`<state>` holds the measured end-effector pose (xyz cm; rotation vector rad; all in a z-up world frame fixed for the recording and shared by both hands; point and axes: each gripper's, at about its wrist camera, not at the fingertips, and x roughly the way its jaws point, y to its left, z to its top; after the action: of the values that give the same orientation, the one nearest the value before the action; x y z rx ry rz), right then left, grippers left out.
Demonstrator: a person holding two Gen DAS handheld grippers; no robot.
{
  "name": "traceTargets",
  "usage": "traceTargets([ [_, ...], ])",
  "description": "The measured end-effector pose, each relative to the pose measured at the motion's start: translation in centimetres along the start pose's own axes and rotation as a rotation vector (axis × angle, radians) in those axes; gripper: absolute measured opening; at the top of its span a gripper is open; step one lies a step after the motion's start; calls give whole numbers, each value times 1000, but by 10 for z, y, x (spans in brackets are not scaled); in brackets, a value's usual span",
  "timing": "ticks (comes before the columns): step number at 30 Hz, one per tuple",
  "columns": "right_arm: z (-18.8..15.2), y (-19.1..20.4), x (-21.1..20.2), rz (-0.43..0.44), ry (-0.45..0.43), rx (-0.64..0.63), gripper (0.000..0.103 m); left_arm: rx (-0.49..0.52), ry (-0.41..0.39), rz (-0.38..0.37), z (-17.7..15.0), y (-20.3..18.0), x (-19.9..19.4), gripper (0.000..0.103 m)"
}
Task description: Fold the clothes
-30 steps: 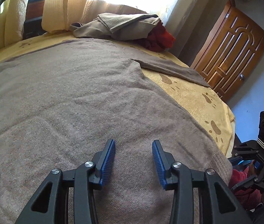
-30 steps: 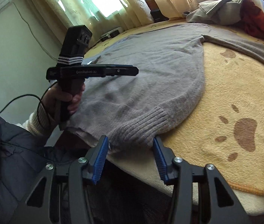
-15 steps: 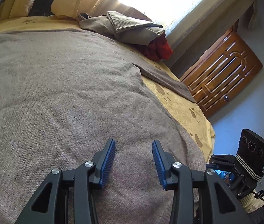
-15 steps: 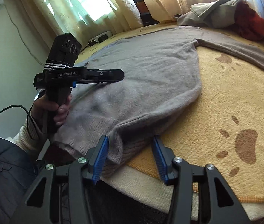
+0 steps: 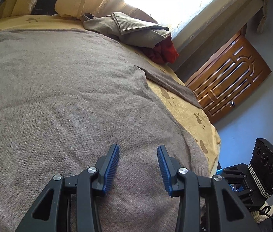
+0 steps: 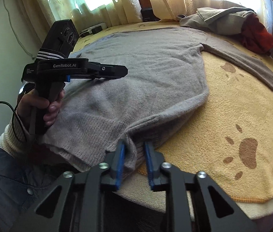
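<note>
A grey-brown knitted sweater lies spread flat over a yellow paw-print blanket on a bed, its ribbed hem hanging over the near edge and one sleeve stretched out toward the far right.

The right gripper sits at the near edge of the bed, and its jaws have just been closing: the blue pads now pinch a bunched fold of the sweater's ribbed hem at the near right corner (the fabric puckers up between them).

The left gripper hovers low over the near part of the sweater's body with its jaws partly apart and nothing between them; whether the tips touch the knit I cannot tell. In the right wrist view it shows from the side, at the near left, held by the person's left hand in a cream cuff.

At the far right of the bed lies a pile of other clothes, a grey-beige garment on top of a red one. Cream curtains hang behind the bed, and a carved wooden door stands to the right.
</note>
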<state>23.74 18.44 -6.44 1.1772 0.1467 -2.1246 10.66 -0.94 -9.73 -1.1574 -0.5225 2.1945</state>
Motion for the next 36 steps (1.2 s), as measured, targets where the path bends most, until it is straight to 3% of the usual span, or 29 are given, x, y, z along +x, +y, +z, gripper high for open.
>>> traceTargets([
  [4, -10, -11, -20, -66, 3, 25, 5, -5, -1, -4, 0, 0, 0, 43],
  [11, -47, -46, -54, -236, 48, 147, 5, -12, 0, -12, -1, 2, -1, 43],
  [15, -49, -53, -57, -263, 13, 160, 6, 11, 10, 27, -4, -6, -3, 43],
  [18, -28, -45, -63, -221, -104, 124, 11, 77, 41, 88, -16, -22, -8, 43],
  [20, -6, -28, -58, -175, -157, 70, 42, 124, 73, 115, -27, -34, -12, 43],
  [22, 12, -6, -38, -158, -151, -22, 54, 170, 102, 129, -40, -43, -18, 43],
  [26, 36, 34, 5, -139, -114, -179, 55, 266, 139, 150, -66, -57, -30, 43],
  [29, 35, 38, 39, -152, -37, -214, 55, 326, 166, 148, -81, -64, -37, 43],
  [33, 16, 28, 28, -124, -20, -209, 54, 382, 210, 114, -97, -68, -48, 43],
  [36, -2, 19, 12, -104, -11, -210, 55, 362, 239, 55, -102, -62, -59, 43],
])
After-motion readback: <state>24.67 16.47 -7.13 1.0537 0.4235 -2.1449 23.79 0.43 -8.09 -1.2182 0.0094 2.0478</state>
